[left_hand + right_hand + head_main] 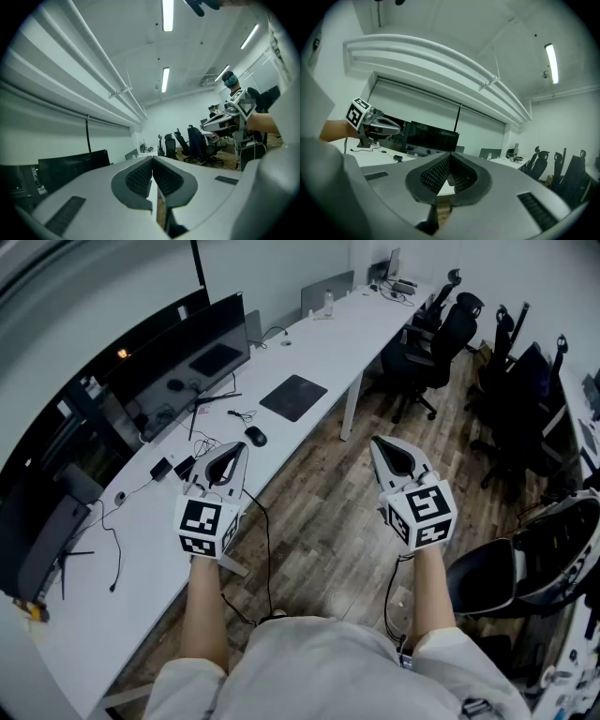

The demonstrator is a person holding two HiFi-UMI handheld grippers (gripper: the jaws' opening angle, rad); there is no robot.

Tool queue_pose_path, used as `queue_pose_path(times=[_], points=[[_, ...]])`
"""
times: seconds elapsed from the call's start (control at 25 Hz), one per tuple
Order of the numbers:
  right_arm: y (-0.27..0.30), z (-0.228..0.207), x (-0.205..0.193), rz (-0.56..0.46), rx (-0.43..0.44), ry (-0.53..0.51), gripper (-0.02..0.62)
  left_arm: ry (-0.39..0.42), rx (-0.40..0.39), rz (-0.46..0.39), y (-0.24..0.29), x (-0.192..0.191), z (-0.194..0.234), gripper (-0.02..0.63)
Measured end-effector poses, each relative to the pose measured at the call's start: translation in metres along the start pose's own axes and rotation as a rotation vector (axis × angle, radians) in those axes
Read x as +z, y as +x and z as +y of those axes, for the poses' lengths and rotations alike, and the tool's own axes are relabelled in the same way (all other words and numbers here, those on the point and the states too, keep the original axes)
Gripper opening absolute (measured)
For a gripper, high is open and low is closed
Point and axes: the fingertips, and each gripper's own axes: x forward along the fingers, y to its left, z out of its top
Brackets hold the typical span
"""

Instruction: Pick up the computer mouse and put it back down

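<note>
mouse (255, 436), seemingly just beyond closed empty left gripper (238, 451); right gripper (378, 445) closed too

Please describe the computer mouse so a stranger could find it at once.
Find the long white desk. Near its front edge, beside the dark pad, lies the computer mouse. It is a small black rounded lump; the pad is flat.
</note>
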Motion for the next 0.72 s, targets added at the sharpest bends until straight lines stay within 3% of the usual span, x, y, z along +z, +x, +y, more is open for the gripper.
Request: queue_pose_path(times=[0.4,0.72], points=[[-0.004,-0.042,-0.026,-0.014,0.031,0.045,0.014,0.002,0.039,0.050,0.026,-0.008,-0.024,0.017],[0.054,-0.063,-0.050,0.011,0.074,0.071,0.013,-0.002,0.044,0.084,0.076,-0.036,0.001,0.017]])
